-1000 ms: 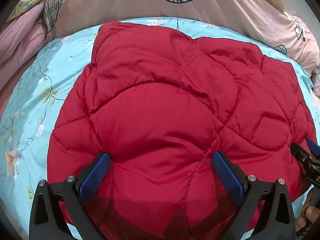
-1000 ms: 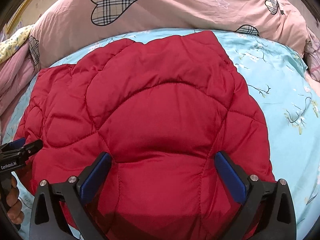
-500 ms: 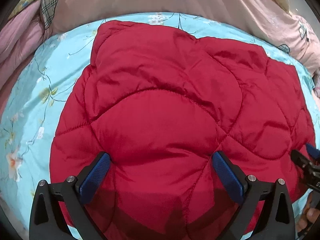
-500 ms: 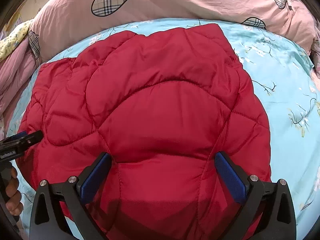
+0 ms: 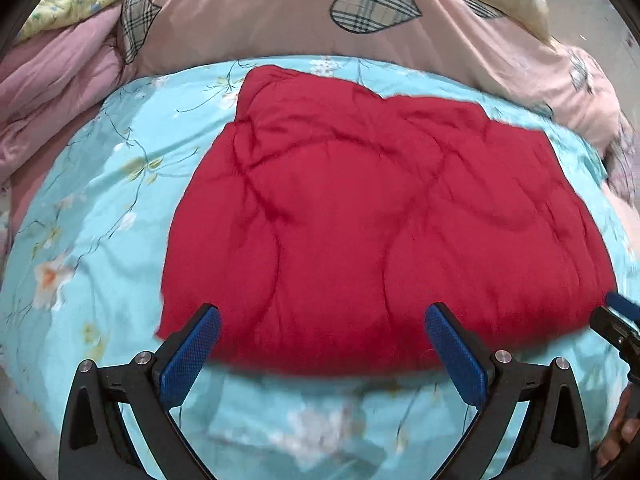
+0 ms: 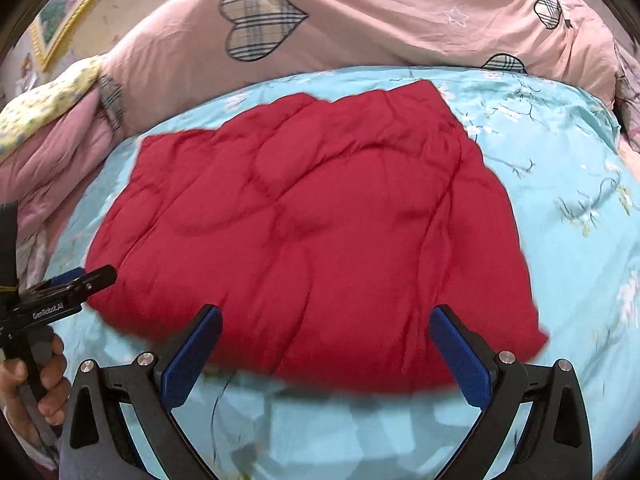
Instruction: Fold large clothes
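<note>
Change: I pulled both tools back from the red quilted jacket (image 5: 380,220); its near hem, which had run under my fingers half a second before, now lay beyond the fingertips, with a strip of blue floral bedsheet (image 5: 80,216) showing between.
Left tool (image 5: 320,344): released, fingers spread wide, nothing between the blue pads (image 5: 192,356); hovering over the sheet at the lower middle of its frame.
Right tool (image 6: 326,346): likewise released and empty, pads just short of the hem. It also showed as a dark tip at the right edge of the left view.
Jacket position: centre of both frames, lying flat on the bed as a compact, roughly squared bundle; far edge near the pink heart-print duvet (image 6: 400,24) across the top, apart from it by a band of sheet.
Against earlier frame: one second before, the jacket filled the lower frame and ran beneath the fingers; now it sat smaller and higher. Its outline looked unchanged, so I judged only my tools moved.
Image quality: motion blur along the hem and sheet; fine stitching unreadable.
Meaning for task: I read this as a fold laid down and let go. Whether a further fold was owed, I could not tell.
</note>
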{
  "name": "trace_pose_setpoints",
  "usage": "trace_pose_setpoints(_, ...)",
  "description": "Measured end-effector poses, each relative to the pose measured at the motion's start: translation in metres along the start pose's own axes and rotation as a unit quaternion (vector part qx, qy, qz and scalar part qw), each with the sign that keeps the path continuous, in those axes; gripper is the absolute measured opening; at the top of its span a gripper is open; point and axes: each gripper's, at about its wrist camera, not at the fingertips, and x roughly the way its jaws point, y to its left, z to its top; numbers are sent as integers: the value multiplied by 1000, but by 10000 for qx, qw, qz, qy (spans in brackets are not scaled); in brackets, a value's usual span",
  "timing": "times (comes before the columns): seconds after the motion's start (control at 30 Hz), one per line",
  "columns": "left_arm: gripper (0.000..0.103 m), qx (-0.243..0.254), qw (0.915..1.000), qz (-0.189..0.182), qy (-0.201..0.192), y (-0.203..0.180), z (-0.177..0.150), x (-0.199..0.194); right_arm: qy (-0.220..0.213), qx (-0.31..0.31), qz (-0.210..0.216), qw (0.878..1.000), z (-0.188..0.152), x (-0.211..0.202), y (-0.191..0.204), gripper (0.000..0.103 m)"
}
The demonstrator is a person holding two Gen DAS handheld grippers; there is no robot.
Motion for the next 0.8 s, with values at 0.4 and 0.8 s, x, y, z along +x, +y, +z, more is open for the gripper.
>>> trace_pose_setpoints(0.4, 102, 448, 9982, 316, 259, -20, -37, -33, 640, -299, 10, 9975, -61, -20, 20, 103)
trace_pose_setpoints(0.8, 102, 617, 9978, 221, -12, -35, -29, -96, 178, -647, 38, 9977, -34, -73, 47, 103)
